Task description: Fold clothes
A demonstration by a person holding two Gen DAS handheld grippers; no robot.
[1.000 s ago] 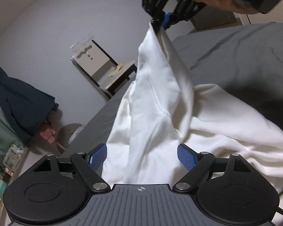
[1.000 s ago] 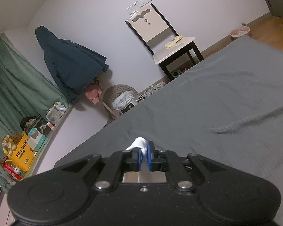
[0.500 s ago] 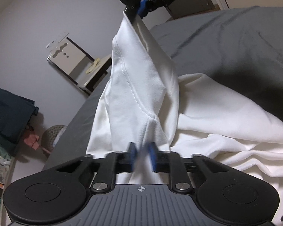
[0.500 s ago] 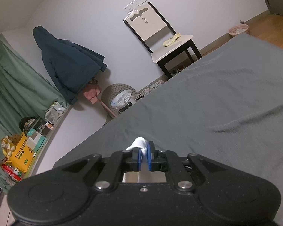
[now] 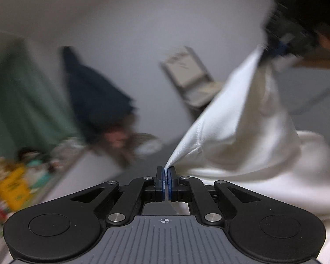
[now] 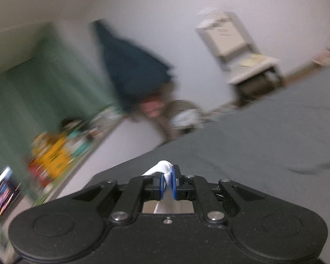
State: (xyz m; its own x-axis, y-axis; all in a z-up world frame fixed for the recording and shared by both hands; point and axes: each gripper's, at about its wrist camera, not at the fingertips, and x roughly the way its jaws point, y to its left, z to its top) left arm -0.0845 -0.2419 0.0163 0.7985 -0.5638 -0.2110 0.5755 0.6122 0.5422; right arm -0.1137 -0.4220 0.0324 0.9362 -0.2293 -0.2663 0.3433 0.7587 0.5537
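Both views are smeared by motion blur. In the left wrist view, the left tongs [image 5: 166,172] are clenched on a pinched seam of a white garment [image 5: 242,118], their blue pads [image 5: 170,177] pressed together on a thin fold of cloth at the centre of the frame. From that pinch the fabric rises toward 2 o'clock, drawn taut up to the right tongs [image 5: 279,48], a dark blurred shape near the upper right corner that grips the garment's other end; the rest of the cloth sags in loose folds toward 4 o'clock over a grey bed [image 5: 314,96]. In the right wrist view, the right tongs [image 6: 168,181] are likewise clenched, a small bunch of white garment [image 6: 161,168] poking out between and above their blue pads, with the grey bed [image 6: 264,145] spreading out toward 3 o'clock. Beyond the bed, against a pale wall, stand a chair [image 6: 237,50] at 1 o'clock, a dark blue jacket [image 6: 129,66] hanging at 11 o'clock, and a green curtain [image 6: 39,101] at 9 o'clock, above a blurred clutter of colourful items [image 6: 52,154].
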